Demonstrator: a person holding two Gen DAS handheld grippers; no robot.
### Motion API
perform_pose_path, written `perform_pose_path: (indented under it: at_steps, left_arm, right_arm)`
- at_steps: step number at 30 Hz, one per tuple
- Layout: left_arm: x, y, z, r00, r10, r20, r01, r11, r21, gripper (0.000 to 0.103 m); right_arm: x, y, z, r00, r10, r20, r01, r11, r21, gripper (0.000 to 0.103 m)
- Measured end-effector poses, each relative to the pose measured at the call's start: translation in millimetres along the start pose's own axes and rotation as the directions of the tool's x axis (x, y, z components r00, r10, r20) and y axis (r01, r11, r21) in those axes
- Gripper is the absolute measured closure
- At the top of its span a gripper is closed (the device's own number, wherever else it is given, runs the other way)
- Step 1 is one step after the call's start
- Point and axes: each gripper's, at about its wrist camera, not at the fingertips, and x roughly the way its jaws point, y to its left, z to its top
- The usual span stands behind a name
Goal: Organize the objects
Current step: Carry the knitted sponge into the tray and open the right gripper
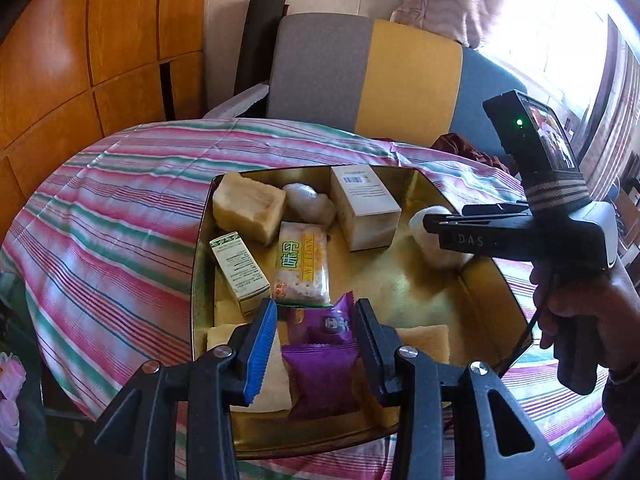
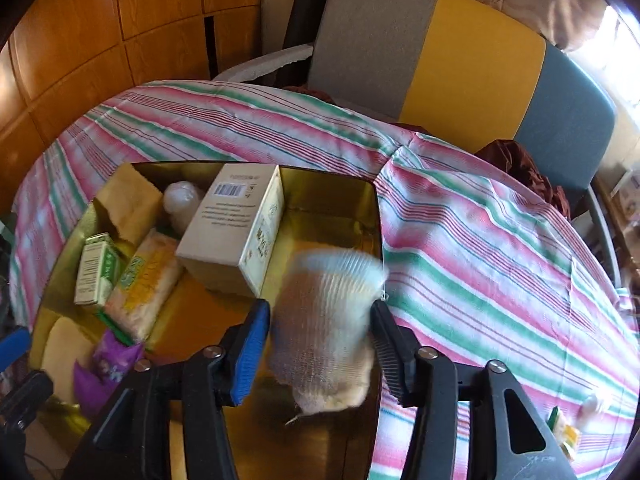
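A gold tin tray [image 1: 404, 284] [image 2: 320, 200] lies on the striped cloth. In it are a large beige box [image 1: 366, 208] [image 2: 232, 232], a small green-and-white box [image 1: 240, 268], a yellow cracker packet [image 1: 302, 264] and a beige block [image 1: 248, 208]. My left gripper [image 1: 316, 308] is shut on a purple snack packet [image 1: 320, 356], low over the tray's near edge. My right gripper [image 2: 320, 306] stands open over the tray's right side. A blurred, white foam-netted object [image 2: 324, 320] [image 1: 432, 236] is between its fingers, with a gap at the blue pad [image 2: 248, 344].
A grey, yellow and blue chair [image 2: 460, 52] stands behind the table, with a dark red cloth [image 2: 520, 168] on it. Wooden panels [image 1: 80, 60] rise at the left. Small packets [image 2: 568, 432] lie on the cloth right of the tray. A hand [image 1: 580, 312] grips the right tool.
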Motion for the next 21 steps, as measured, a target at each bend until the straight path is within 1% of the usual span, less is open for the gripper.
perform_pose_path:
  at_steps: [2, 3, 4, 7, 10, 12, 17, 18, 21]
  left_arm:
    - [2, 2, 0, 1.0, 0.002, -0.006, -0.002, 1.0, -0.004, 0.063]
    - [2, 2, -1, 1.0, 0.003, -0.007, -0.003, 1.0, -0.007, 0.063]
    - [2, 3, -1, 1.0, 0.004, -0.005, -0.004, 1.0, -0.009, 0.063]
    - [2, 2, -1, 1.0, 0.006, -0.007, -0.006, 1.0, -0.009, 0.063]
    - [2, 1, -1, 1.0, 0.005, -0.006, -0.005, 1.0, -0.006, 0.063]
    - [0, -1, 0, 1.0, 0.003, -0.004, -0.003, 1.0, -0.004, 0.063]
    - [-5, -7, 3, 1.0, -0.021, 0.006, 0.021, 1.0, 0.007, 0.063]
    - [-7, -10, 3, 1.0, -0.027, 0.008, 0.027, 1.0, 0.011, 0.063]
    - [-10, -21, 6, 0.999, -0.045, 0.015, 0.044, 0.998, 0.037, 0.063]
  right_arm:
    - [3, 0, 2, 1.0, -0.008, 0.003, 0.008, 1.0, 0.002, 0.046]
    - [4, 0, 3, 1.0, -0.006, 0.003, 0.006, 1.0, 0.003, 0.04]
    - [4, -1, 3, 1.0, -0.005, 0.005, 0.005, 1.0, 0.005, 0.039]
    - [-1, -2, 2, 1.0, 0.005, 0.026, -0.006, 1.0, 0.014, 0.039]
    - [-10, -8, -2, 0.998, 0.03, 0.051, -0.033, 0.998, 0.05, 0.038]
    - [-19, -15, -5, 0.996, 0.05, 0.074, -0.056, 0.995, 0.082, 0.033]
    - [-48, -41, -18, 0.988, 0.069, 0.138, -0.092, 0.982, 0.168, 0.027]
    - [-55, -49, -23, 0.987, 0.064, 0.15, -0.092, 0.978, 0.186, 0.025]
    - [-70, -76, -38, 0.985, 0.031, 0.17, -0.073, 0.968, 0.241, 0.024]
